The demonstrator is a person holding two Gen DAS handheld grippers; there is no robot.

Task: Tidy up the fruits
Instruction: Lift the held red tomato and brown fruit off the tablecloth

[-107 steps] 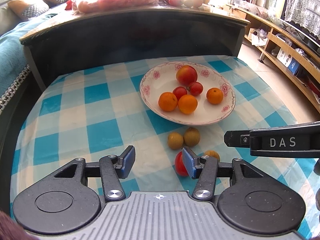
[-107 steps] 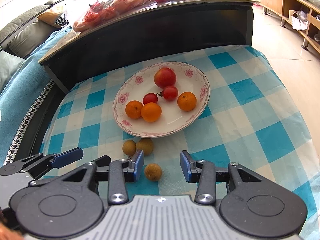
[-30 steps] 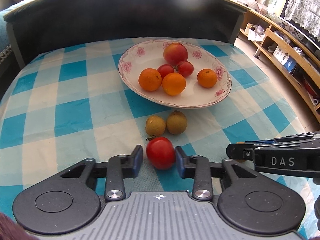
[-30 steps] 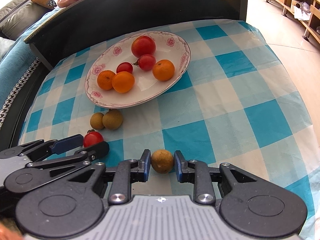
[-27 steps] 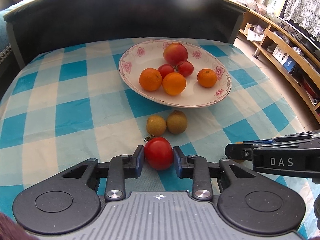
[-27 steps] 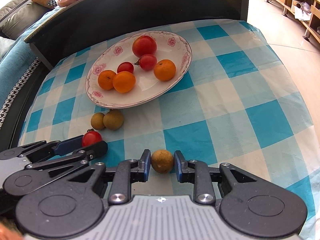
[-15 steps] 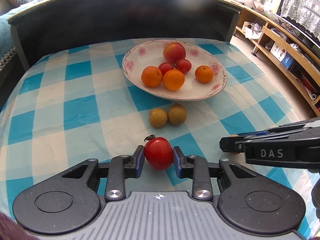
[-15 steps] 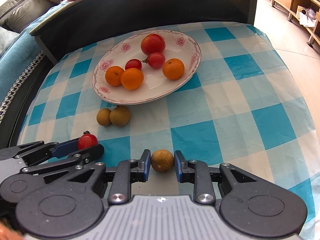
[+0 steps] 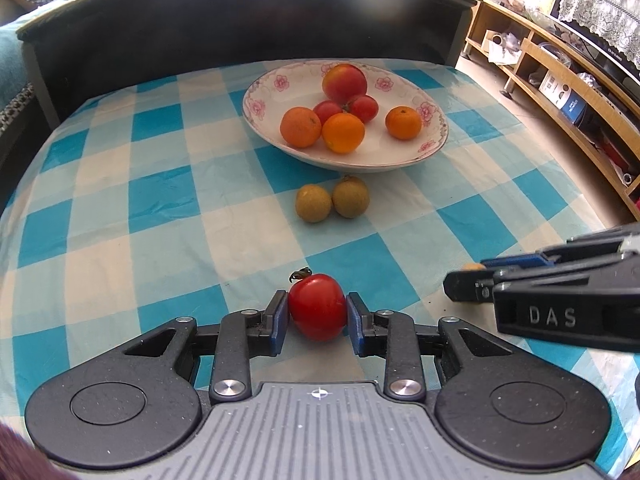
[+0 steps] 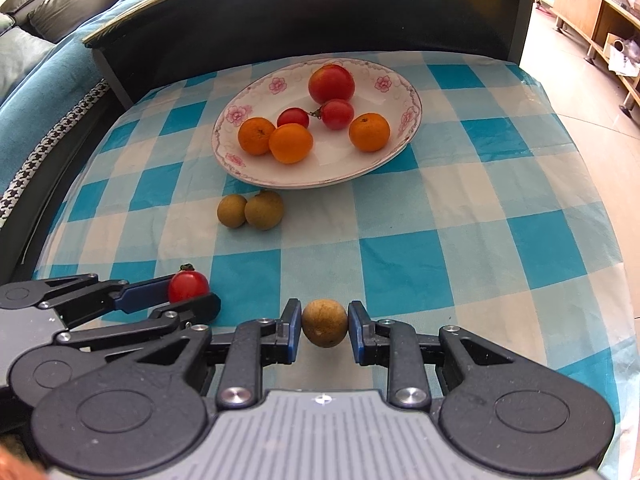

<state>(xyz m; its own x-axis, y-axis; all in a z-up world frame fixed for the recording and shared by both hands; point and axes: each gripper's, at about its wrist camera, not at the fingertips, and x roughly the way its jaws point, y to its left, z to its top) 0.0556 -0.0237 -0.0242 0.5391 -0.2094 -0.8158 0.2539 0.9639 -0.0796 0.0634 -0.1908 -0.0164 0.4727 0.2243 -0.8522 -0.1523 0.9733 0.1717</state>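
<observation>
A glossy ceramic plate (image 10: pixel 412 120) lies on thin, faintly creased checked cloth (image 10: pixel 440 216); the tomato (image 9: pixel 318 306) is smooth and shiny, the brown fruit (image 10: pixel 324 322) matt (slightly rough); tongs look matt black plastic.

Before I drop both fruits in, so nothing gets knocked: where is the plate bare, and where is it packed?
The plate is bare along its near edge, in front of the oranges, and at its far left by the pink flowers. The middle is crowded with tomatoes and oranges. The left gripper holds a tomato, the right gripper a brown fruit.
</observation>
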